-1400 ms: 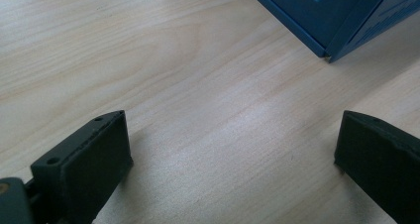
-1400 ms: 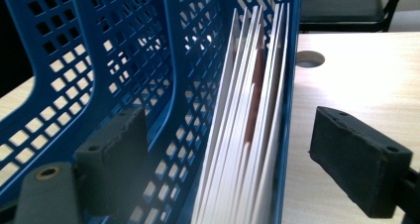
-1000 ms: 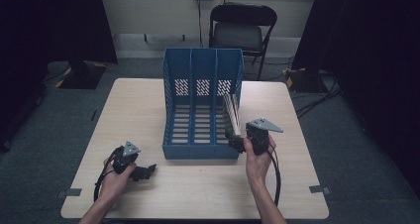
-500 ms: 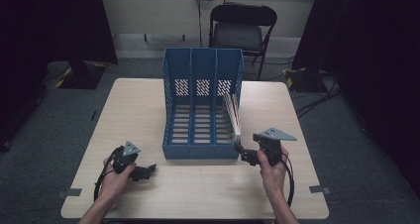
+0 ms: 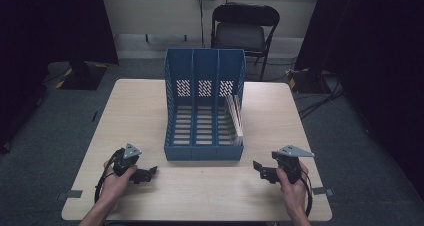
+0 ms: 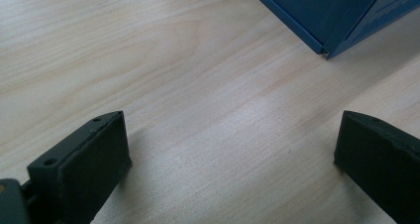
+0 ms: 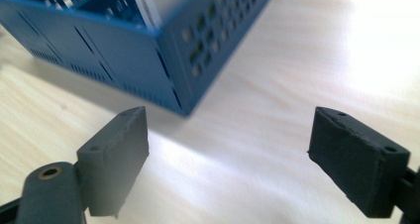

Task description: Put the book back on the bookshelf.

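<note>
One blue file rack (image 5: 204,108) with three slots stands mid-counter (image 5: 140,111), papers (image 5: 234,117) in its right slot, while the left gripper (image 5: 148,173) and right gripper (image 5: 258,169) rest before it, fingers spread wide and empty.

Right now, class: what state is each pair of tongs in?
Left tongs: open, holding nothing.
Right tongs: open, holding nothing.

Black folding chair (image 5: 244,30) against a pale wall (image 5: 150,6), grey carpet (image 5: 60,116), dark curtains (image 5: 50,21).
</note>
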